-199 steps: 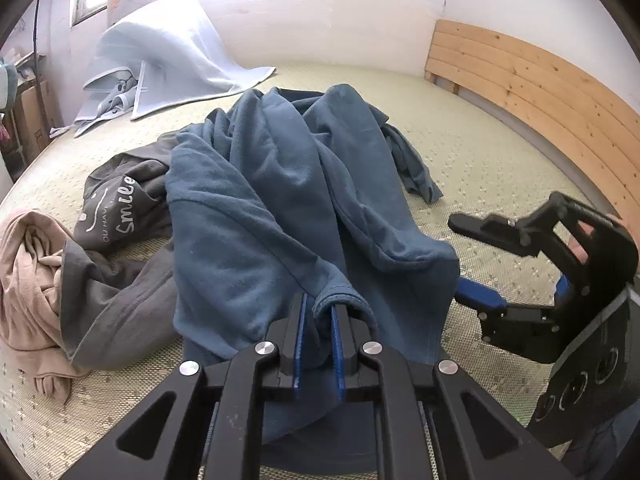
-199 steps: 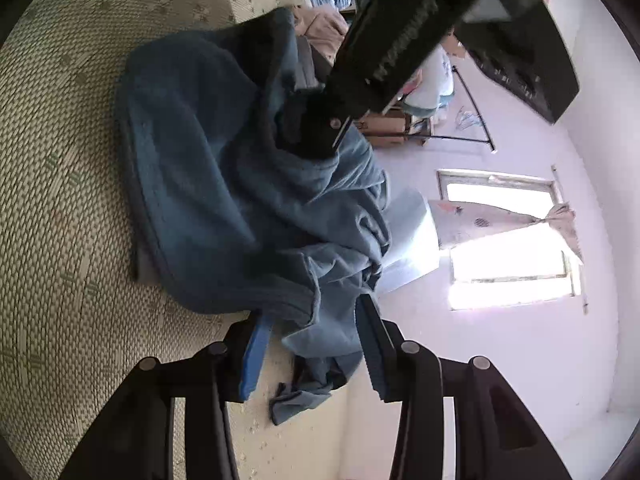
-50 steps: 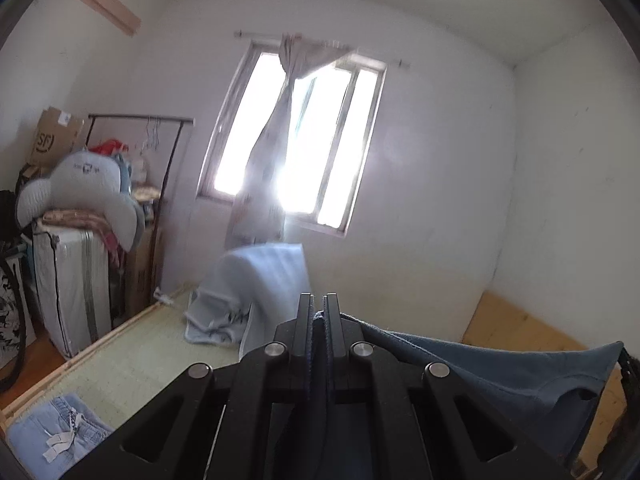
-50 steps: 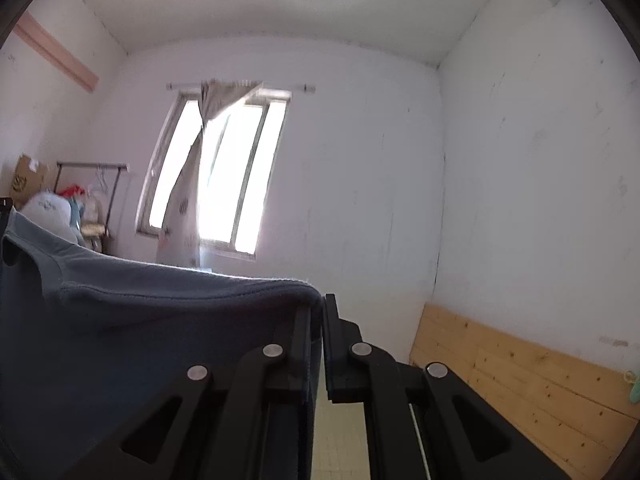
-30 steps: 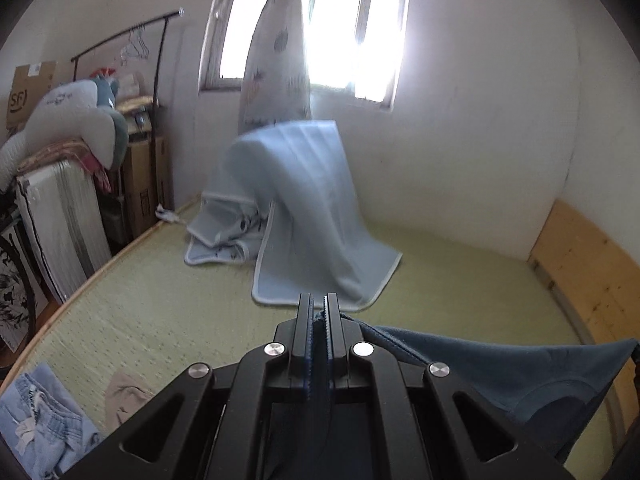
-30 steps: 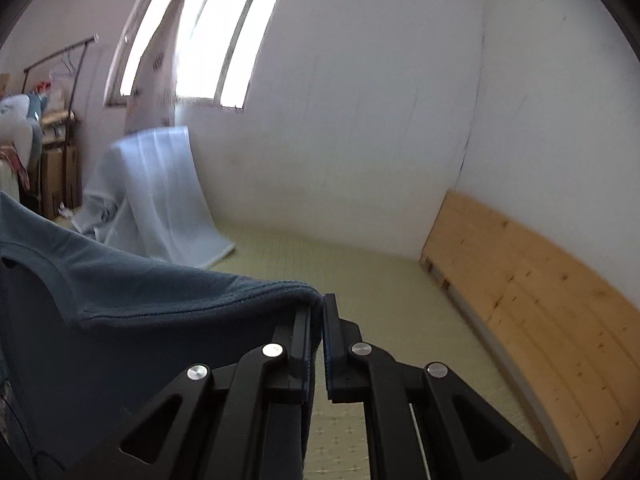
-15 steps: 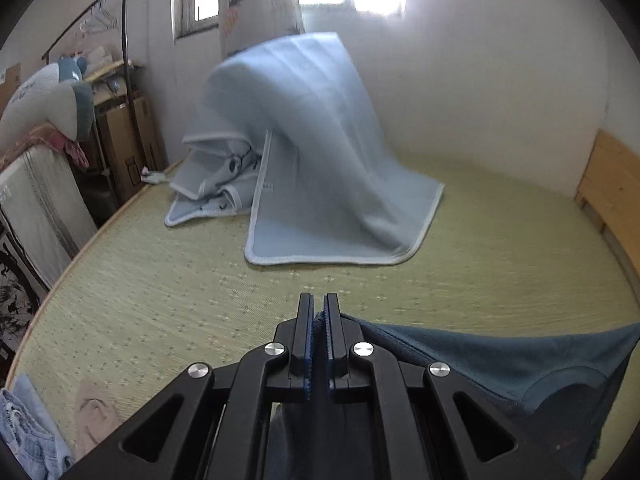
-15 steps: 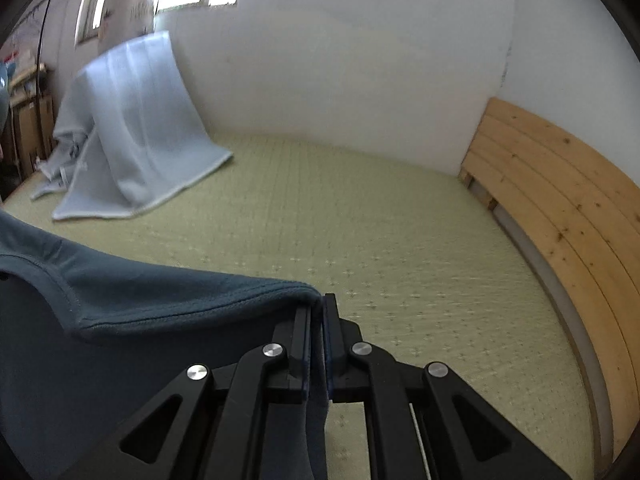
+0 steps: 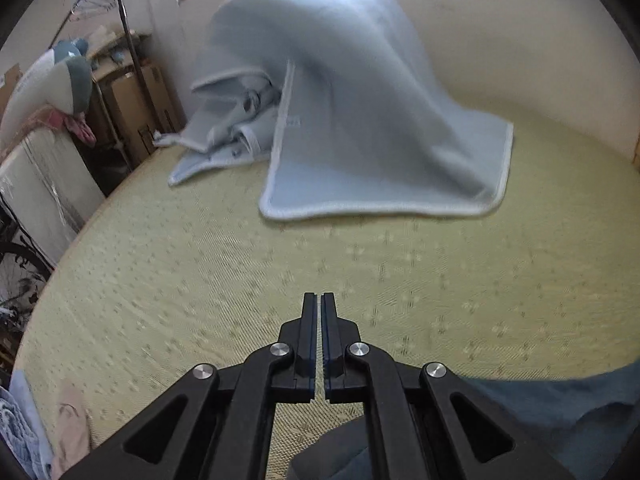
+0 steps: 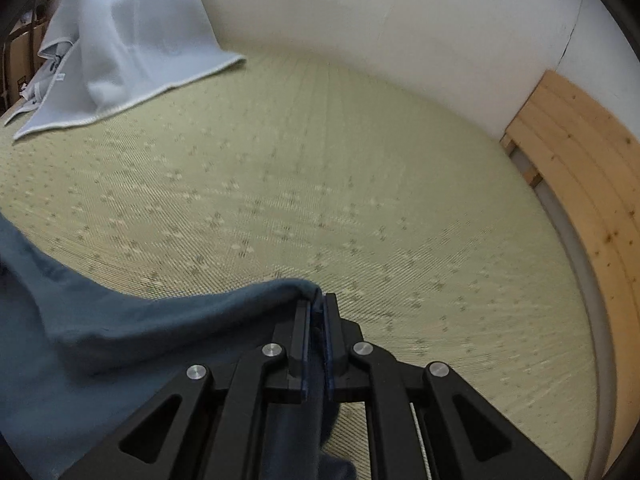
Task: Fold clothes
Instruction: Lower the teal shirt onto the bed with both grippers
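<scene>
The blue garment (image 10: 120, 340) hangs in a fold from my right gripper (image 10: 316, 308), which is shut on its edge just above the green woven mat (image 10: 320, 160). In the left wrist view the same blue garment (image 9: 560, 408) lies low at the bottom right and under the gripper body. My left gripper (image 9: 319, 300) is closing its jaws to a thin slit. No cloth shows between its fingertips, only mat behind them. Both grippers point down at the mat.
A pale blue blanket (image 9: 360, 100) is heaped against the far wall. A wooden board (image 10: 580, 184) borders the mat on the right. At the left stand a clothes rack and boxes (image 9: 132, 92). Pale jeans (image 9: 24, 432) and a pink garment (image 9: 74, 424) lie at the lower left.
Both grippers have dropped towards the mat and tilted down. The blue cloth that was pinched between the left fingers is no longer between them. The right still holds its edge.
</scene>
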